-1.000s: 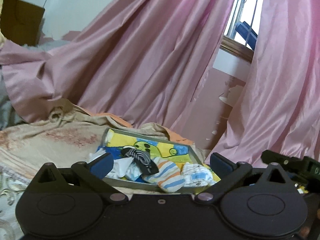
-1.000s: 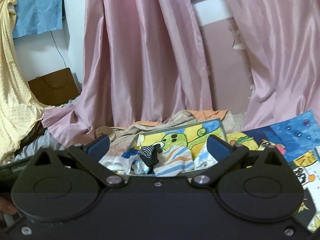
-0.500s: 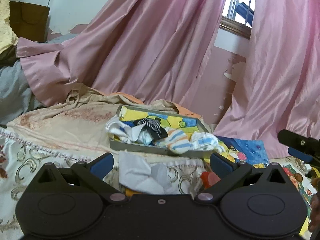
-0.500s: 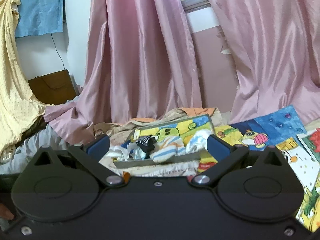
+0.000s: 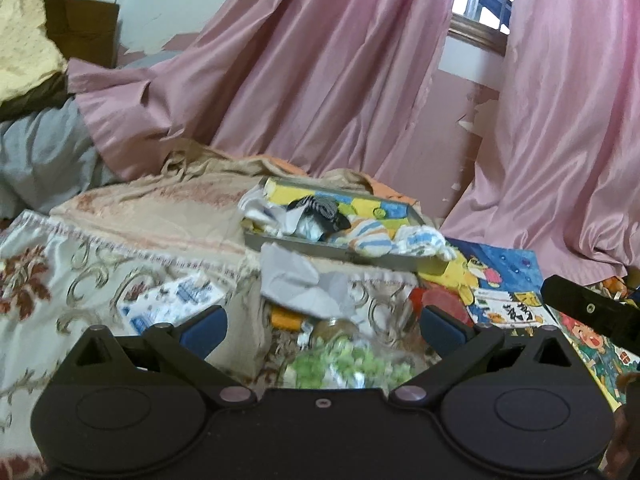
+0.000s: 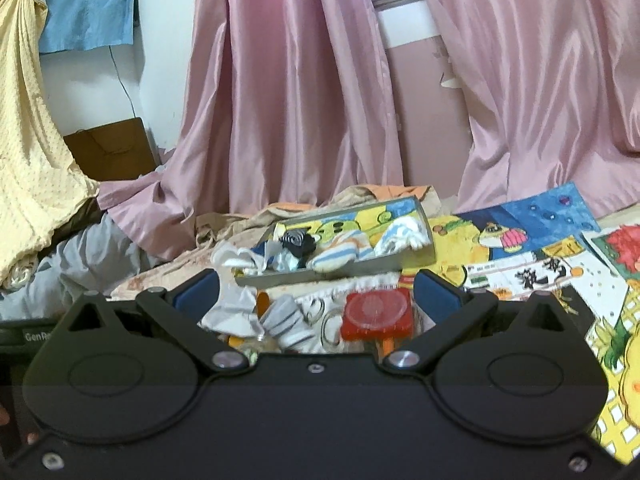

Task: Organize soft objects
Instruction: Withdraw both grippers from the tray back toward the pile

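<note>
A shallow grey tray [image 5: 344,255] [image 6: 344,271] with a cartoon print inside sits on the bed and holds several socks: a black-and-white striped one [image 5: 320,209] [image 6: 294,242], an orange-and-blue striped one [image 5: 370,237] [image 6: 338,254], and white ones. A loose white sock [image 5: 298,282] [image 6: 236,312] lies just in front of the tray. A grey striped sock [image 6: 288,324] lies beside it. My left gripper [image 5: 322,326] and my right gripper [image 6: 316,294] are both open and empty, held back from the tray above the clutter.
Pink curtains [image 5: 320,72] hang behind the bed. A red square lid [image 6: 376,312], a bag of green bits [image 5: 348,364] and a blue-printed packet [image 5: 172,304] lie on the patterned bedspread. Colourful cartoon mats [image 6: 520,240] cover the right side. The other gripper's body [image 5: 588,312] shows at right.
Both grippers have pulled back from the tray and tipped down, so the loose socks and clutter in front of it have come into view. Both stayed open.
</note>
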The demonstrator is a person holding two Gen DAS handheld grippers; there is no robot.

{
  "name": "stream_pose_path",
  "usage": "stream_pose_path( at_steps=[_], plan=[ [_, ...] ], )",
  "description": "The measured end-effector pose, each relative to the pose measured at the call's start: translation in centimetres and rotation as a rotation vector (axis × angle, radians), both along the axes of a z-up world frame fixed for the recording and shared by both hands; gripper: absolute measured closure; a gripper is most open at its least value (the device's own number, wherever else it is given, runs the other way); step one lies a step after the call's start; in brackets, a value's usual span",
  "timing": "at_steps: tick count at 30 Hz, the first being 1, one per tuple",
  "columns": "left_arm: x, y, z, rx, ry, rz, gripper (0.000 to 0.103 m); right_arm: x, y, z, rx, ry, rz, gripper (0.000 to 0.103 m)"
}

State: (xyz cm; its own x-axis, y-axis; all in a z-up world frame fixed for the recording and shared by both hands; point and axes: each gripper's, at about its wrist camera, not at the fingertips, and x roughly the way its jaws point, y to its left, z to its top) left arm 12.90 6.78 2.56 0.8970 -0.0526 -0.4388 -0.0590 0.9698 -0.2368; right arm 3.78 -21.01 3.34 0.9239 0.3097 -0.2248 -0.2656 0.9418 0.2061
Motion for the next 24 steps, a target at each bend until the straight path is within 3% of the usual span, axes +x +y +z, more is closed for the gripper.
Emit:
stream_pose_path(
  at_steps=[9,24],
  plan=[
    [-2.1,0.2,-0.7,0.017,0.057,0.062,0.001,-2.8,1.3,-3.1,-0.043,0.037,0.027,0.0],
    [-4.6,0.6,-1.3,0.008,0.134,0.144,0.001,-2.5,2.2,-6.0,-0.089,0.107,0.054,0.0]
  ],
)
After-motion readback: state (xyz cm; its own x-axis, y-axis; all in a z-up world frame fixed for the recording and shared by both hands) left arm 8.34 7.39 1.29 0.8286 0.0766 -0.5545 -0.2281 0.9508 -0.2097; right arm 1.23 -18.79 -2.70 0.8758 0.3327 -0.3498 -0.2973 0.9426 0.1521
